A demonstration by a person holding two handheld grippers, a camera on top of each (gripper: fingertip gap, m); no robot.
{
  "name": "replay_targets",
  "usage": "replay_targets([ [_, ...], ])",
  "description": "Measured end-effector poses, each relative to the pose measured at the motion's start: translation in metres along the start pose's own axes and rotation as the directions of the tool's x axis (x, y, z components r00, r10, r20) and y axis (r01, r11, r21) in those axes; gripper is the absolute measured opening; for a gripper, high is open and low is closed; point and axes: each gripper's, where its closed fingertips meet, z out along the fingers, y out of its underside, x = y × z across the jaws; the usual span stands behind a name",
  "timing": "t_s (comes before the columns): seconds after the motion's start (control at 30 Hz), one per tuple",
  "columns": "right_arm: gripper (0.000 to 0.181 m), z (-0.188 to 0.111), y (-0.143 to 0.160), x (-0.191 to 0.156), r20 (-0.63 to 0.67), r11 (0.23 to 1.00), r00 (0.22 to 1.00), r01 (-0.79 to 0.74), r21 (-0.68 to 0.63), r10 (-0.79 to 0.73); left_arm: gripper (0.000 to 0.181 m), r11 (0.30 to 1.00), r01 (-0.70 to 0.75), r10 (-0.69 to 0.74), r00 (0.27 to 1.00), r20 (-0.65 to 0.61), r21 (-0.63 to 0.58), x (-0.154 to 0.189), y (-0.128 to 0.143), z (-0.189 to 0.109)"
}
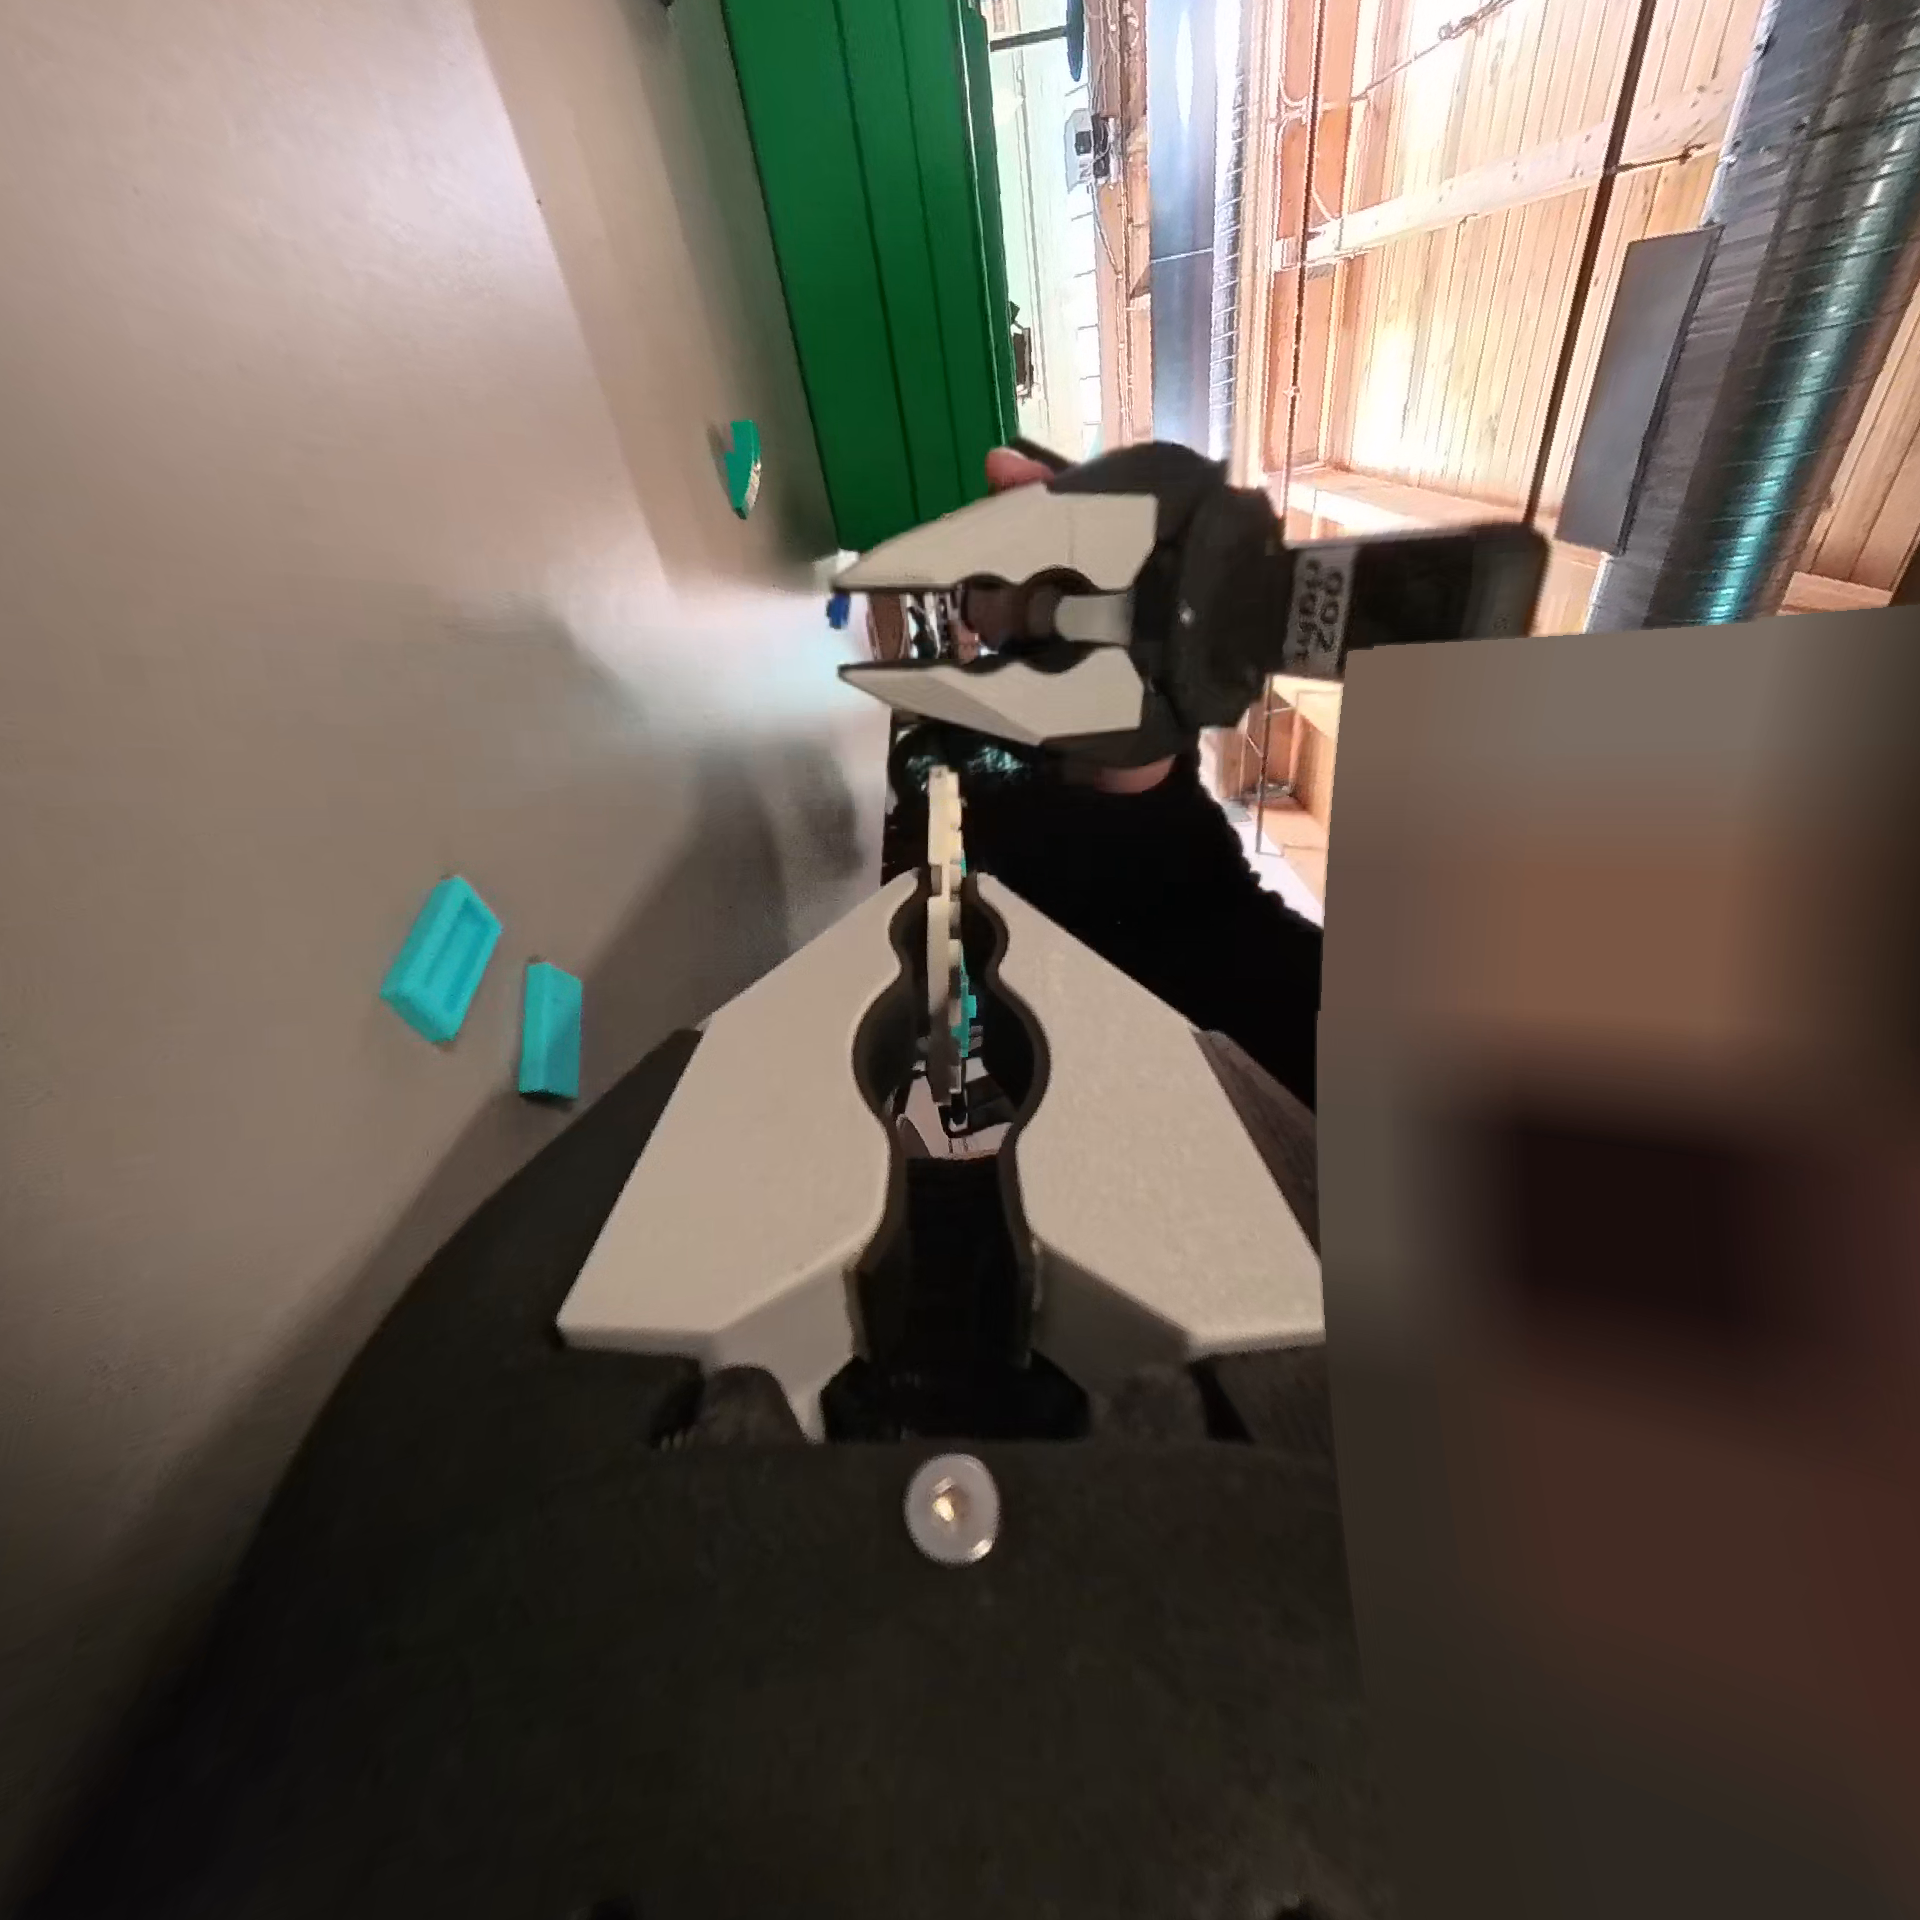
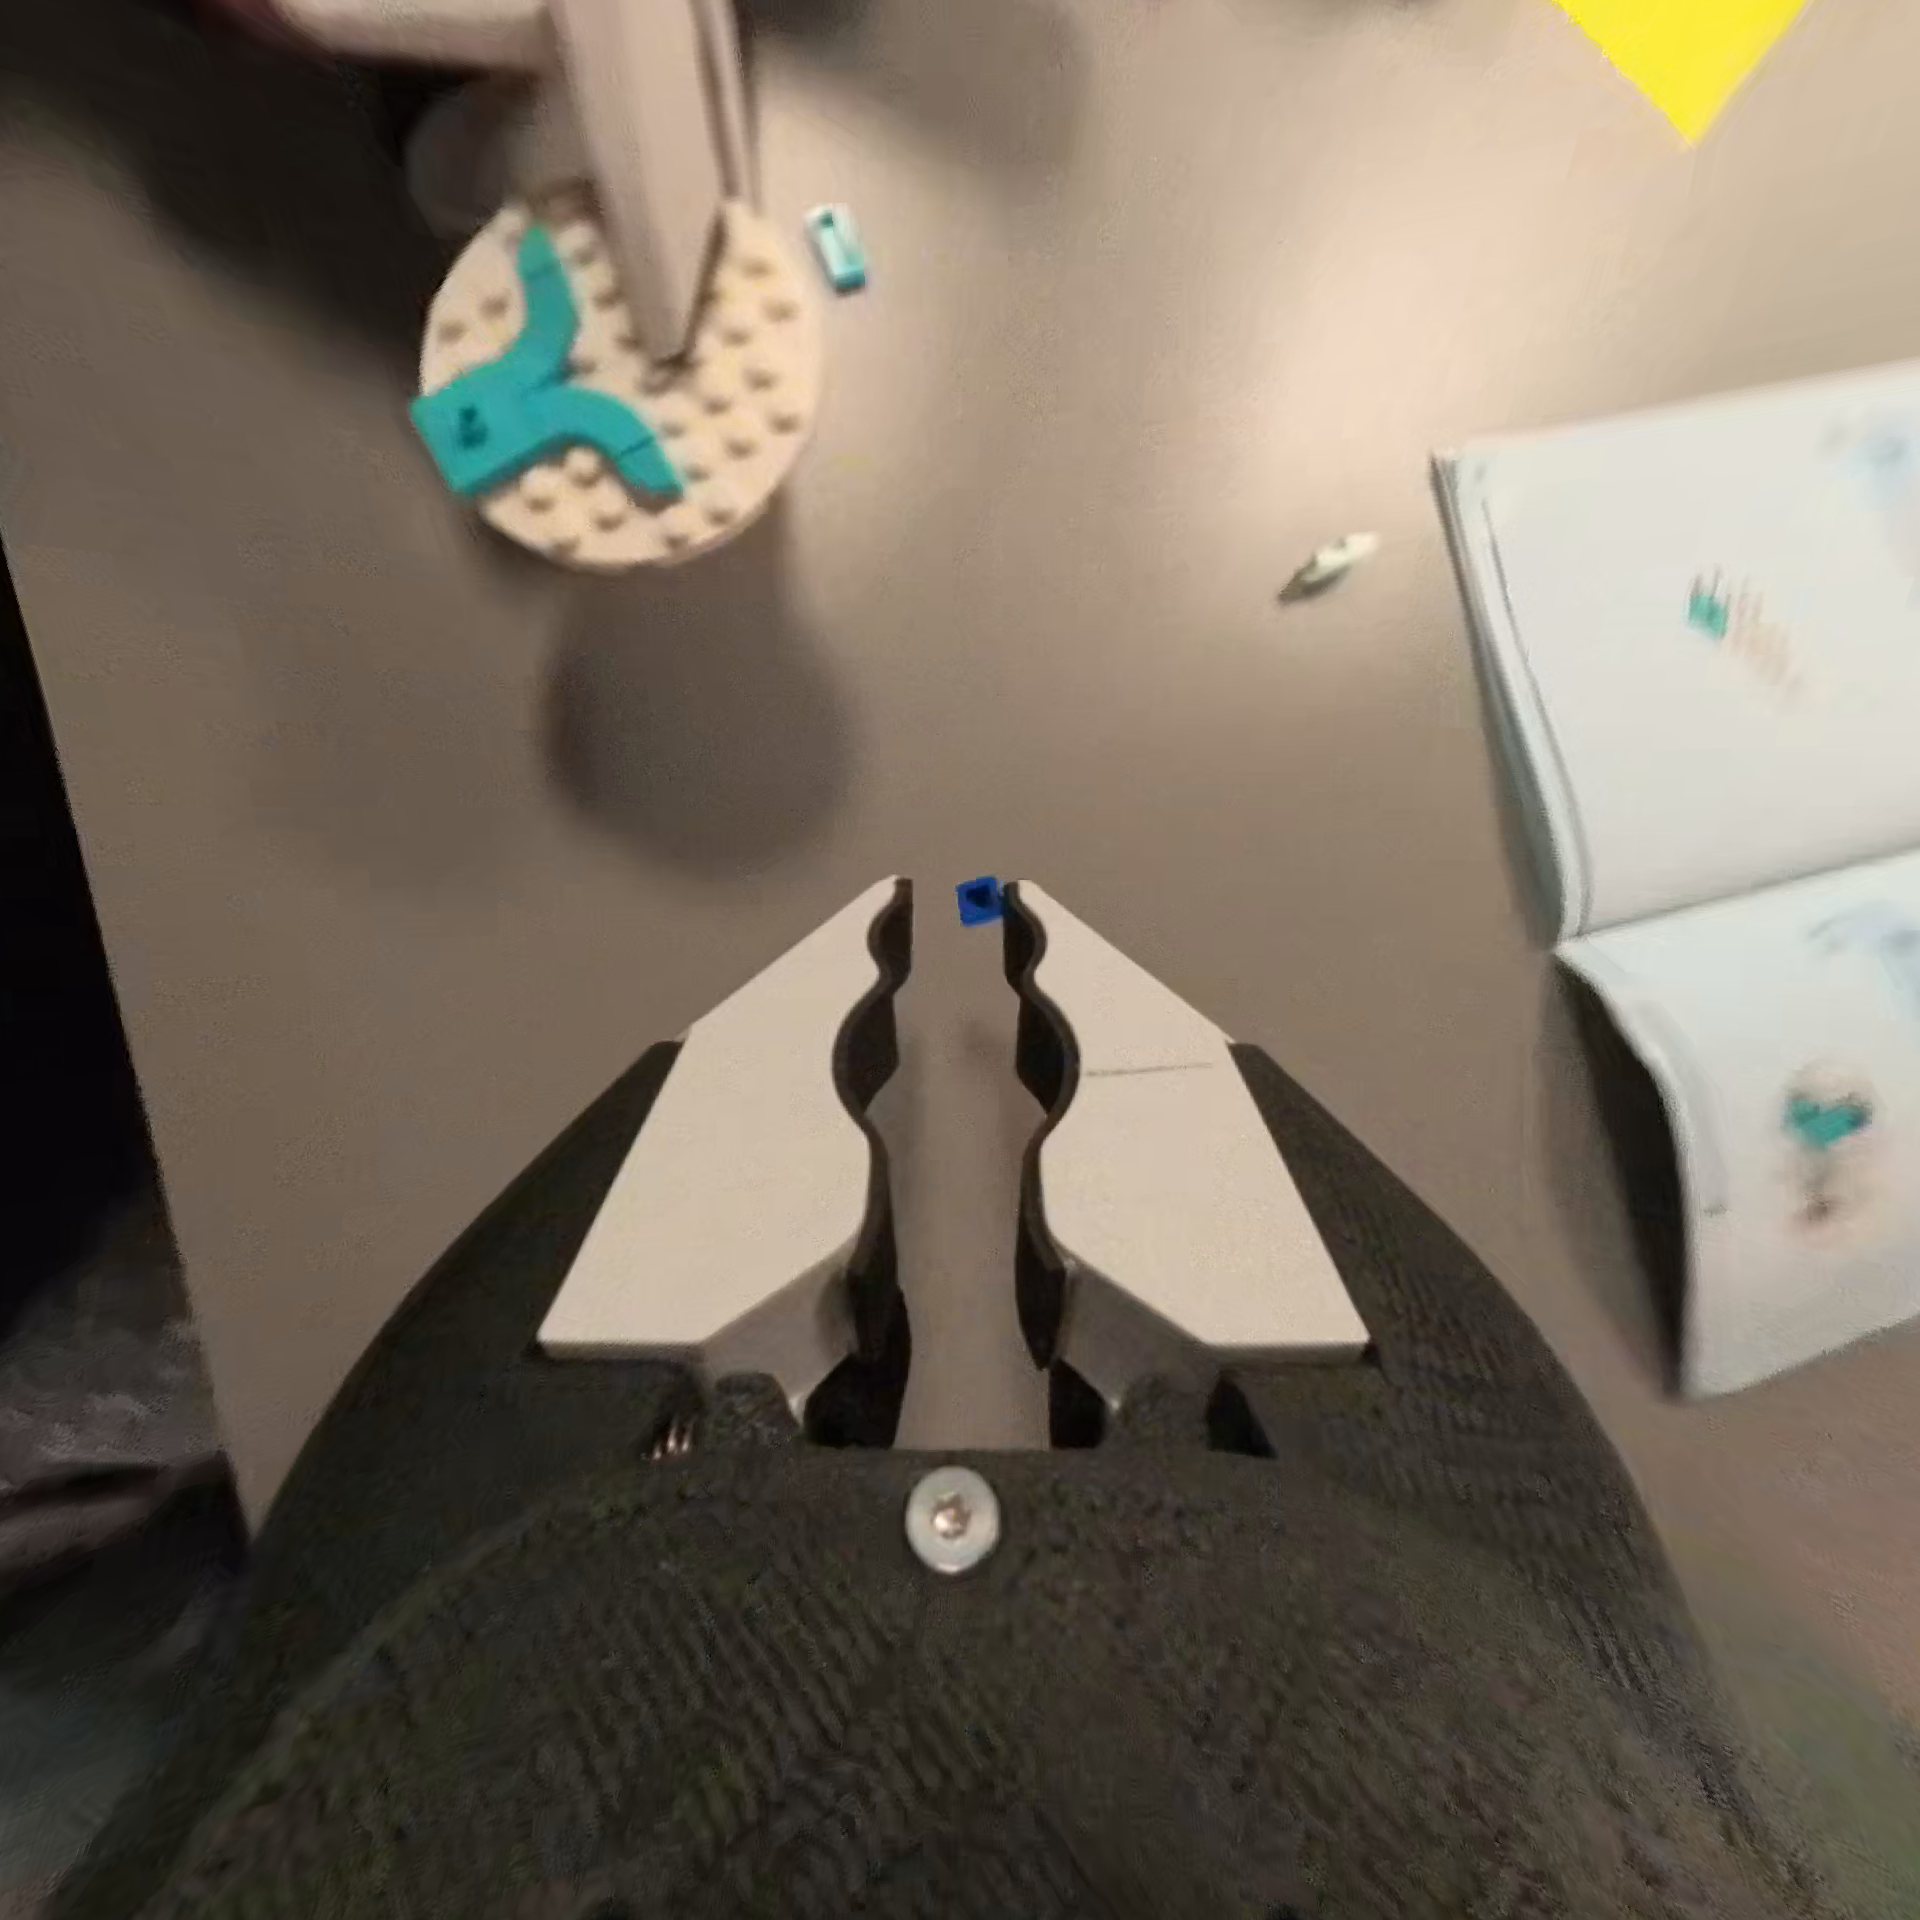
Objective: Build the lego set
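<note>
My left gripper (image 1: 945, 885) is shut on the edge of a round tan studded plate (image 1: 943, 831), seen edge-on. In the right wrist view the plate (image 2: 717, 416) carries a teal Y-shaped piece (image 2: 530, 405), and its shadow on the grey table shows it is held in the air by the left gripper's fingers (image 2: 655, 208). My right gripper (image 2: 956, 888) has its jaws a little apart. A tiny blue brick (image 2: 977, 902) sits against its right fingertip. I cannot tell whether the brick rests on the table. The right gripper (image 1: 847, 639) and blue brick (image 1: 834, 611) also show in the left wrist view.
Teal bricks (image 1: 442, 956) (image 1: 549, 1029) (image 1: 740, 468) lie on the grey table (image 2: 1039, 520). An open instruction booklet (image 2: 1714, 675) lies at the right. A light teal piece (image 2: 836, 244) and a small pale piece (image 2: 1330, 561) lie loose. A yellow sheet (image 2: 1683, 52) is at the far right.
</note>
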Motion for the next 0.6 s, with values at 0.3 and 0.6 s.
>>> replay_targets([
  [0.3, 0.013, 0.005, 0.018, 0.006, -0.004, 0.99, 0.992, -0.127, 0.061, 0.127, 0.004, 1.0, 0.003, -0.003, 1.0, 0.0, -0.004, 0.0, 0.0, 0.0],
  [0.6, 0.013, -0.006, 0.037, 0.021, -0.076, 0.973, 0.972, -0.216, 0.088, 0.222, 0.004, 1.0, 0.003, -0.003, 1.0, 0.009, -0.005, -0.001, 0.001, 0.001],
])
